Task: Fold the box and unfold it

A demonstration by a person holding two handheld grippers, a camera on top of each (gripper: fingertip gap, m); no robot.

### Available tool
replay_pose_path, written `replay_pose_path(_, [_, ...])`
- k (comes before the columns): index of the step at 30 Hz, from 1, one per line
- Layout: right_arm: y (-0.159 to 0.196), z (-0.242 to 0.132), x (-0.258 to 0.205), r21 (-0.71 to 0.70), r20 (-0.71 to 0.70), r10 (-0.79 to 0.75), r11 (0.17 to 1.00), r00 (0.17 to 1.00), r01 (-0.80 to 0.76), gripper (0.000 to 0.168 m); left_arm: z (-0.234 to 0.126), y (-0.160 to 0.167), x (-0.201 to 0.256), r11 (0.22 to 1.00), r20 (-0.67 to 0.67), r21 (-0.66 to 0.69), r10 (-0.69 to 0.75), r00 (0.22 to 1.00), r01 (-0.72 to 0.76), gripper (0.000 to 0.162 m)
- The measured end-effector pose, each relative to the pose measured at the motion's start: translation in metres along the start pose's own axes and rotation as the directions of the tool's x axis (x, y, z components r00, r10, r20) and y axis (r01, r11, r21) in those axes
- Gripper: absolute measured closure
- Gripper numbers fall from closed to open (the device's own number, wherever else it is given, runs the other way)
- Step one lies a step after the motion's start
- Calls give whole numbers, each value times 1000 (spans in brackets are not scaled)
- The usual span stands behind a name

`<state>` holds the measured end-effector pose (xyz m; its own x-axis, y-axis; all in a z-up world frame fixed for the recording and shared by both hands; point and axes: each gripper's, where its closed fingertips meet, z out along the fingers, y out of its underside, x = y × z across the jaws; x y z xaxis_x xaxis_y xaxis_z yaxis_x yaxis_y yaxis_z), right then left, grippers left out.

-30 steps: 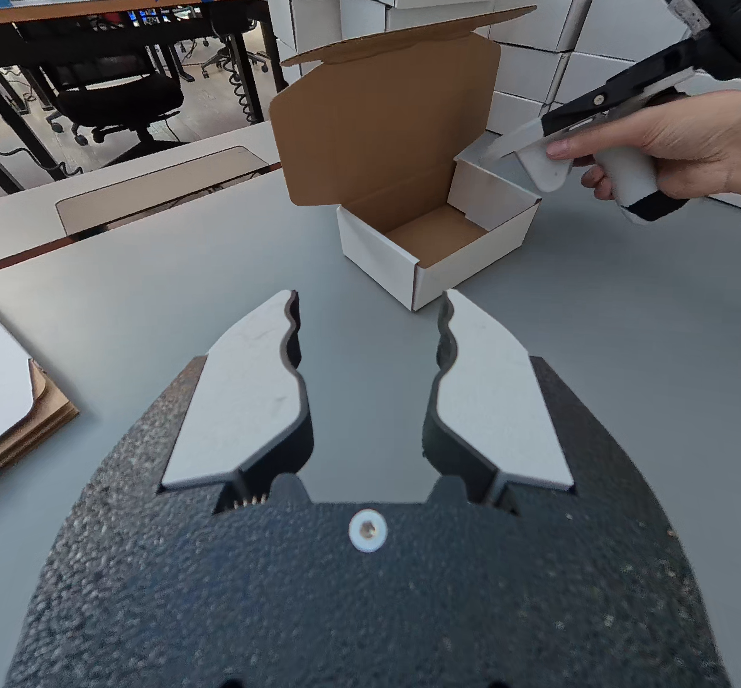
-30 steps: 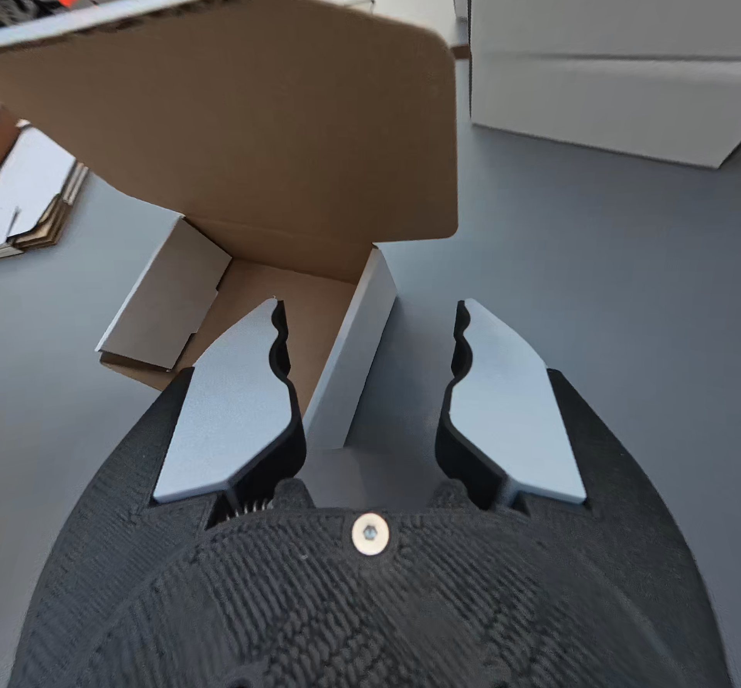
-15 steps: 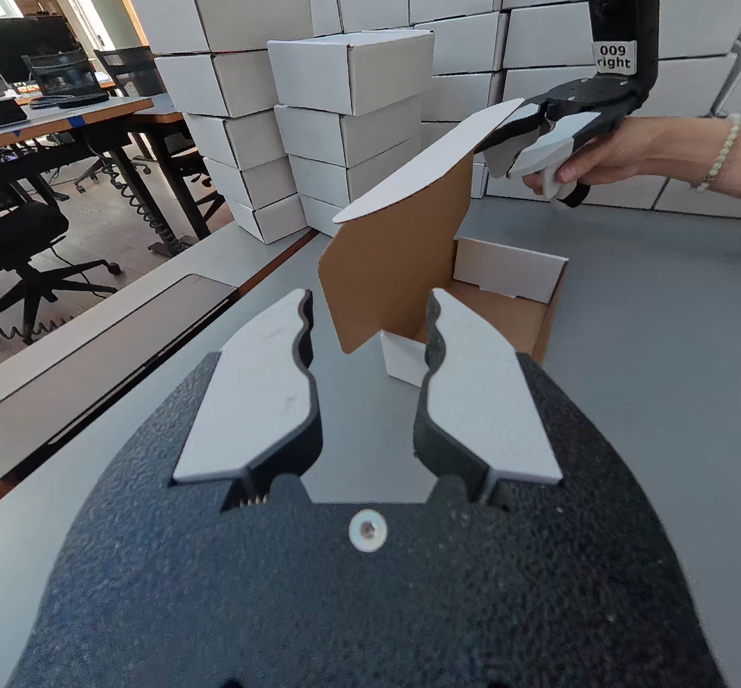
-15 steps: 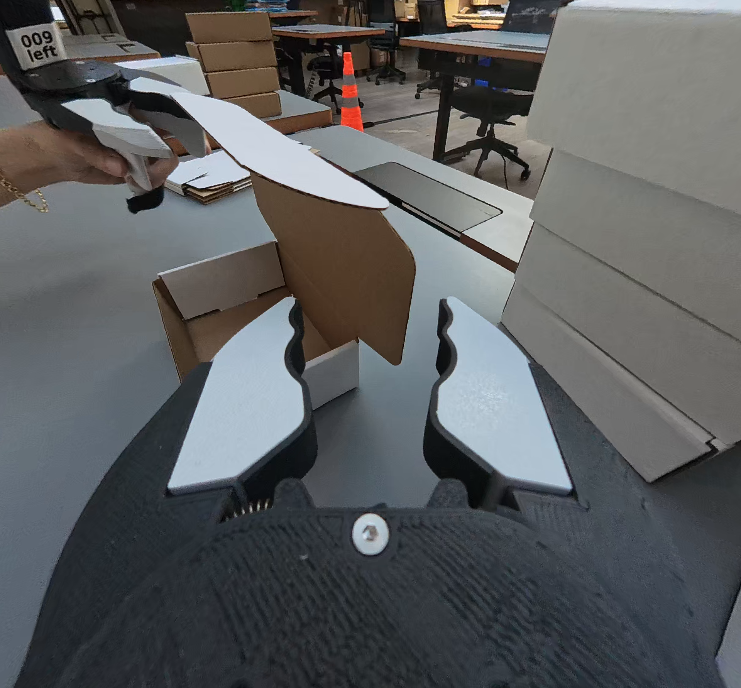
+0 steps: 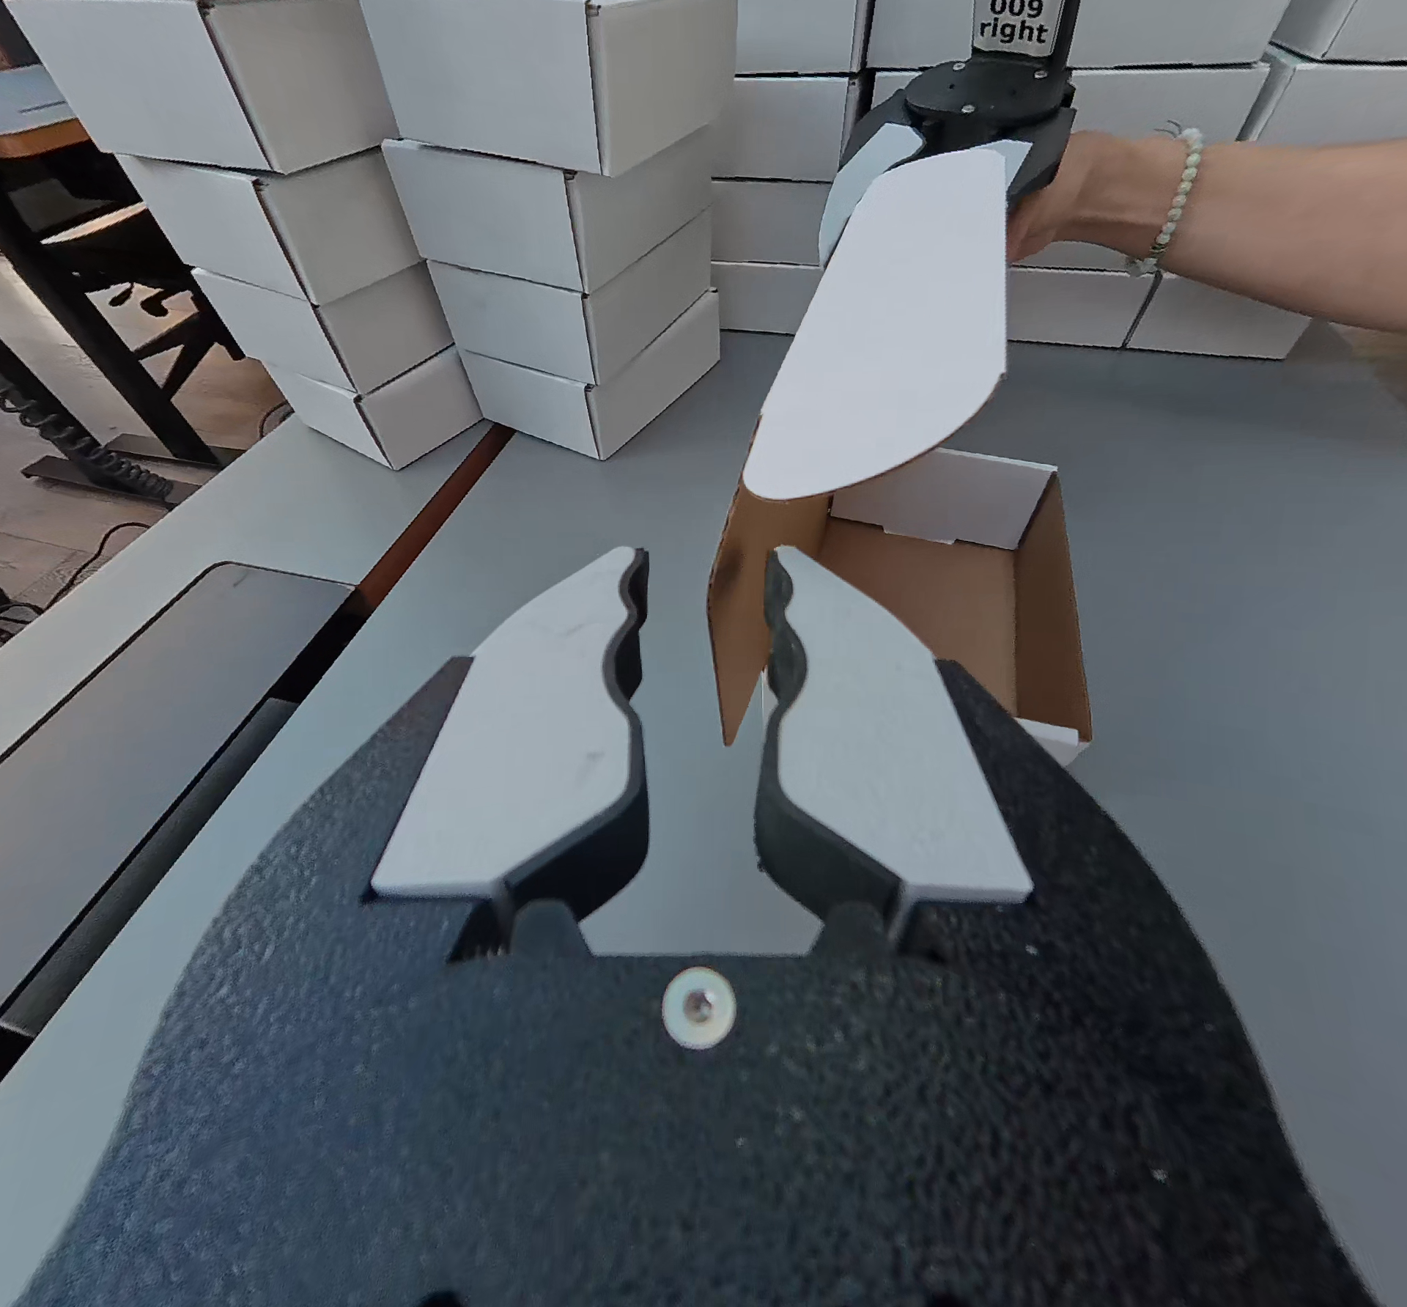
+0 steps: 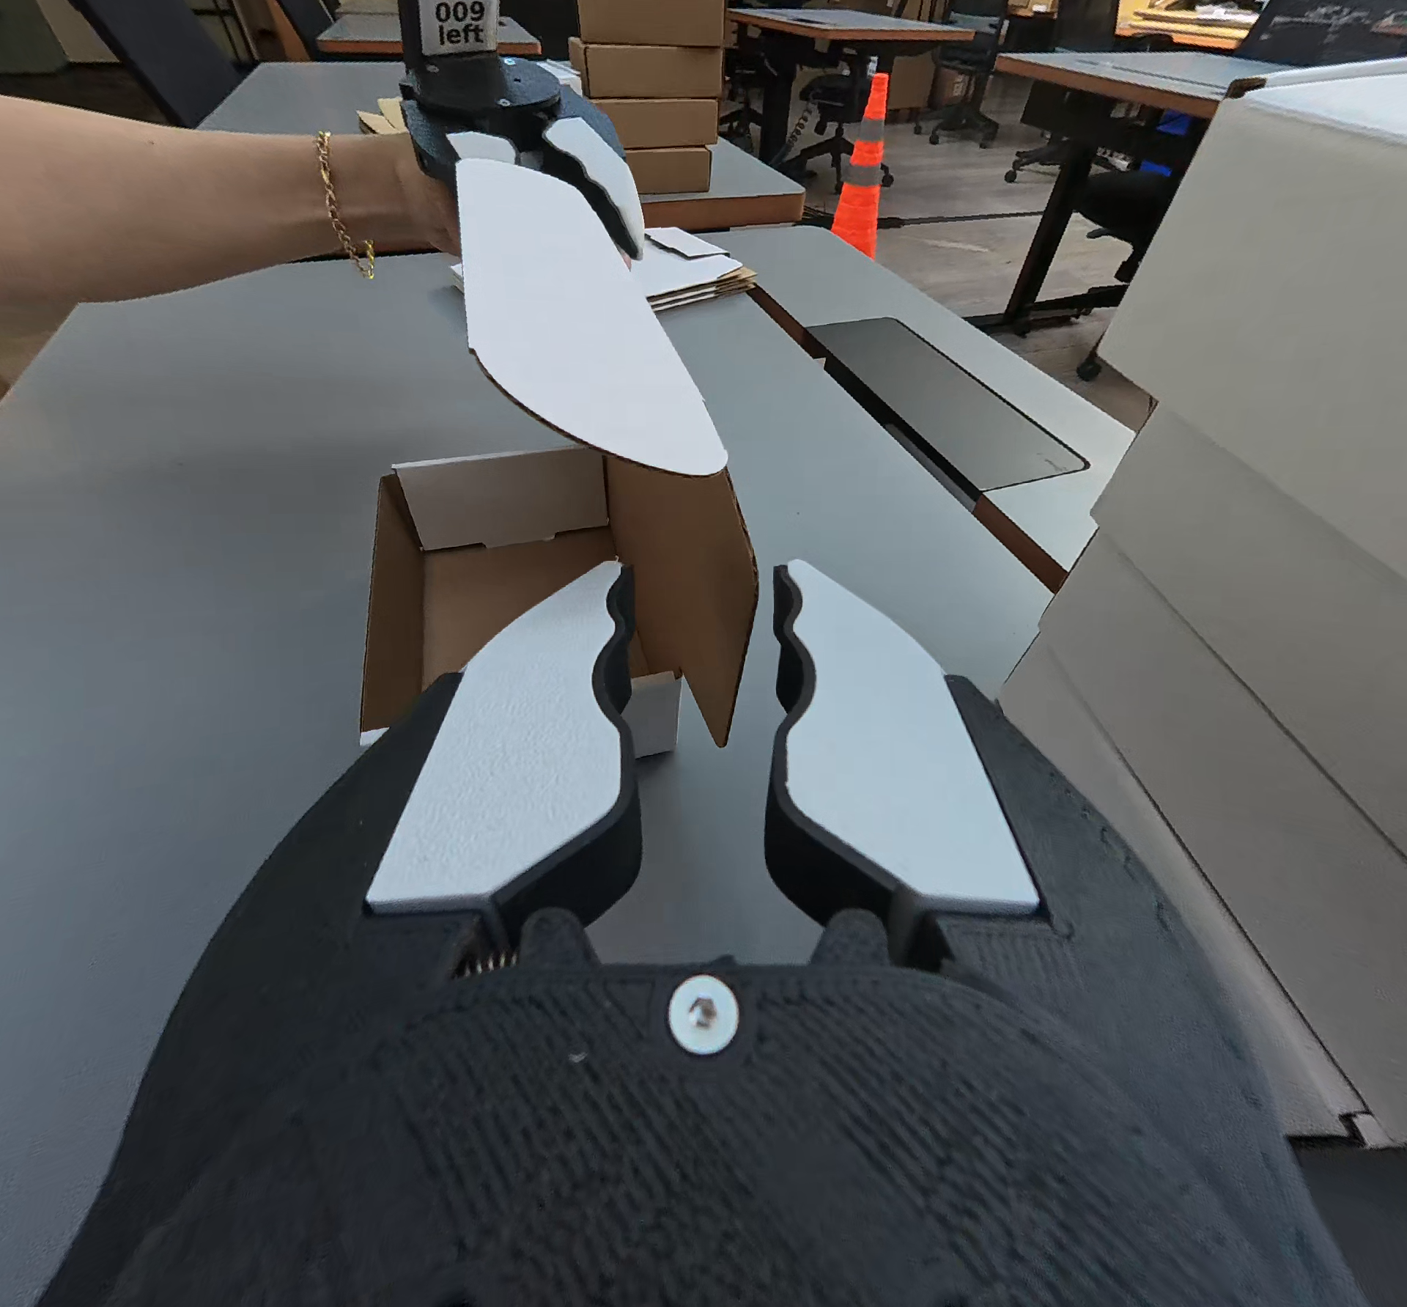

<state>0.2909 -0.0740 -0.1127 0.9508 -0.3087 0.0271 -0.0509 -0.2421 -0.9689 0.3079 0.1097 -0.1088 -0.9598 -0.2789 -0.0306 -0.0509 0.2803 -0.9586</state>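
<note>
The box (image 5: 944, 593) is white outside and brown inside and sits open on the grey table (image 5: 1233, 585). Its lid stands upright, and the white front flap (image 5: 891, 326) bends over at the top. My left gripper (image 5: 704, 570) is open, with the lid's brown side edge (image 5: 735, 631) standing between its fingertips. My right gripper (image 6: 700, 577) is open at the opposite end of the box (image 6: 487, 585), with the lid's brown panel (image 6: 685, 585) between its fingertips and the white flap (image 6: 571, 326) above. Each gripper shows in the other's view, behind the flap: the right one (image 5: 914, 151) and the left one (image 6: 563, 162).
Stacks of closed white boxes stand along the table's back (image 5: 548, 204) and close to my right gripper (image 6: 1256, 471). A pile of flat cardboard blanks (image 6: 693, 273) lies at the far end. A black inset panel (image 6: 944, 402) sits in the adjoining desk. An orange cone (image 6: 864, 166) stands on the floor.
Both grippers have swung to opposite ends of the box and face each other along the lid. Both jaws have narrowed. The lid's flap now tilts over between them.
</note>
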Motion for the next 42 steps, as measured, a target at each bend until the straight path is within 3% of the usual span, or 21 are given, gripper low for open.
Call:
replay_pose_path(6, [-4, 4, 0, 13, 29, -24, 1000, 999, 24, 154, 2, 4, 3, 999, -79, -10, -33, 996, 32, 156])
replay_pose_path(10, [-10, -2, 6, 48, 10, 7, 999, 1000, -7, 153, 1, 5, 4, 1000, -94, -29, -13, 996, 11, 157])
replay_pose_path(12, [-12, -5, 4, 63, 34, 14, 998, 999, -16, 163, 1, 4, 6, 999, -105, -35, -3, 995, 0, 157])
replay_pose_path(19, [-10, -5, 5, 54, 9, 35, 998, 999, -36, 163, -1, 5, 11, 998, -123, -59, -30, 992, 23, 160])
replay_pose_path(30, [-3, -6, 0, 2, 9, -56, 998, 998, 56, 164, -5, 8, 18, 996, -143, -81, -49, 988, 38, 160])
replay_pose_path(36, [-1, -5, 1, -9, -75, -52, 999, 996, 51, 164, -4, 8, 11, 992, -40, -77, -100, 994, 96, 159])
replay_pose_path(40, [-5, 0, 5, 24, -186, 68, 998, 980, -65, 165, -3, 7, -4, 973, 204, -94, -188, 961, 210, 158])
replay_pose_path(42, [-7, 6, 7, 27, -260, 118, 993, 959, -115, 165, -3, 7, -7, 972, 330, -106, -165, 929, 210, 160])
